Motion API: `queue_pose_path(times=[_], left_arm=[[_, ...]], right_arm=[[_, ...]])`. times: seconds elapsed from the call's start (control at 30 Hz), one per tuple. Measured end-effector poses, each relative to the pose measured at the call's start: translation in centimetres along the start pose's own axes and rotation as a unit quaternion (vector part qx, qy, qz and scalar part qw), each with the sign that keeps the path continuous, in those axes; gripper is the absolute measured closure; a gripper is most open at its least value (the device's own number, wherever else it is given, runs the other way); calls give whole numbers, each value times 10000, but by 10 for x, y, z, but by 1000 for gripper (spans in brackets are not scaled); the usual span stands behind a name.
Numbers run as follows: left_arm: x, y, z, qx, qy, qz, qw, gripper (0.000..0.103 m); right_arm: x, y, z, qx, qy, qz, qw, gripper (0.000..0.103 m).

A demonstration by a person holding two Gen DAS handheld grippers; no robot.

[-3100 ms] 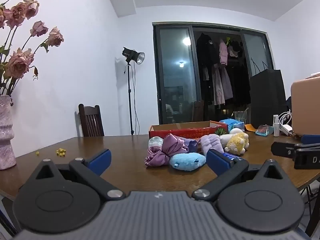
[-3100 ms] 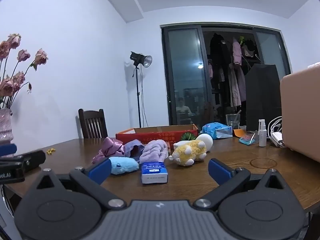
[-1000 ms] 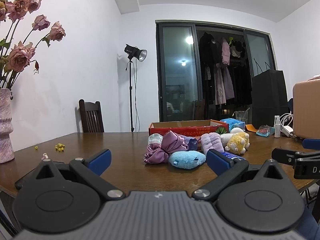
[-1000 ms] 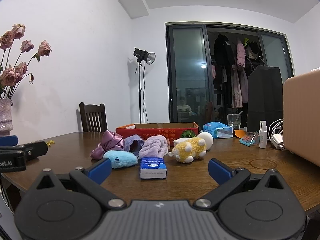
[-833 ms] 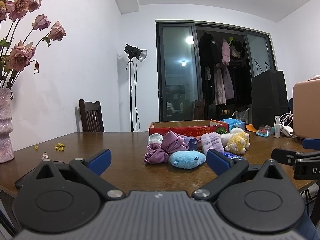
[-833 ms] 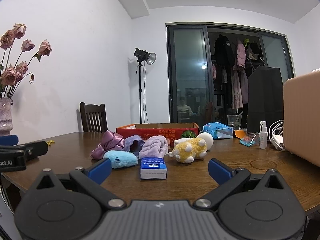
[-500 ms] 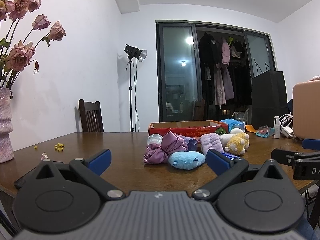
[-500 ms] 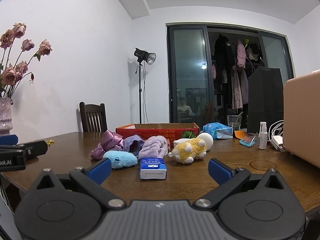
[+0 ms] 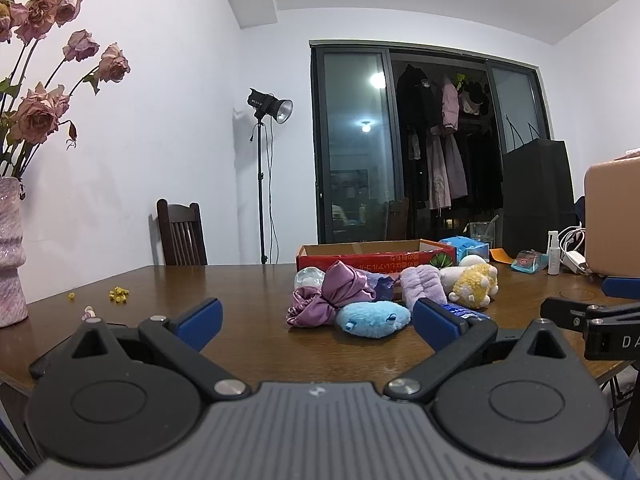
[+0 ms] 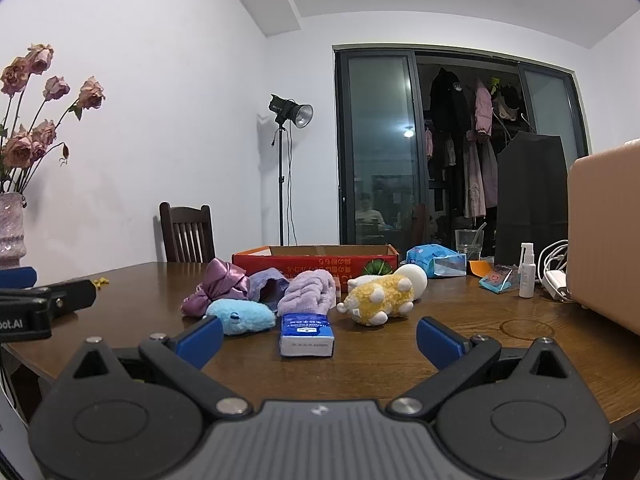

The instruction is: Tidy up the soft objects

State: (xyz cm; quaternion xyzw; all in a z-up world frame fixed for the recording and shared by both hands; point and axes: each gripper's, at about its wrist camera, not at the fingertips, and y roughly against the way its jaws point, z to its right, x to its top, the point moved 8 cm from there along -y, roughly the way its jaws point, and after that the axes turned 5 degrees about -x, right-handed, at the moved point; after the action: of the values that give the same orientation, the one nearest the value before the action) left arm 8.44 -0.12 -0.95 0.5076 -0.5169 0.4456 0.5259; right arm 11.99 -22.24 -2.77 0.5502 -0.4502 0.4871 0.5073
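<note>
We hold both grippers low at the near edge of the table (image 10: 460,344), jaws wide apart and empty, lined up to reach in. The left gripper (image 9: 316,316) faces the blue plush (image 9: 374,319); the right gripper (image 10: 318,336) faces the tissue pack (image 10: 306,334). The soft things lie bunched mid-table, just before the red box (image 10: 316,265), probably their destination.

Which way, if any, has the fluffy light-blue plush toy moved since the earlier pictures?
No. The fluffy light-blue plush toy lies beside the purple satin scrunchie, before the left end of the red cardboard box, just as earlier.
</note>
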Motion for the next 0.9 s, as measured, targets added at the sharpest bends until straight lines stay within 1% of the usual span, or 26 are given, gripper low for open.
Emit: queue_pose_path(times=[0.4,0.53,0.6,0.67,0.8,0.9], left_arm=[[0,-1,0,-22,-40,14,10000,0],[6,-15,-5,43,-141,107,9998,0],[10,-29,-9,29,-144,119,9998,0],[11,-49,-13,-44,-54,-6,10000,0],[5,-87,-20,-188,173,-505,9984,0],[2,-110,-32,-26,401,-806,9959,0]], right_arm=[[-1,-2,2,-10,-12,-1,10000,0],[1,-5,3,16,-2,-55,10000,0],[3,-11,7,-21,-11,-66,10000,0],[5,-23,9,-27,-41,-135,9999,0],[9,-54,5,163,-127,-404,9990,0],[16,-78,-5,398,-167,-470,9980,1]])
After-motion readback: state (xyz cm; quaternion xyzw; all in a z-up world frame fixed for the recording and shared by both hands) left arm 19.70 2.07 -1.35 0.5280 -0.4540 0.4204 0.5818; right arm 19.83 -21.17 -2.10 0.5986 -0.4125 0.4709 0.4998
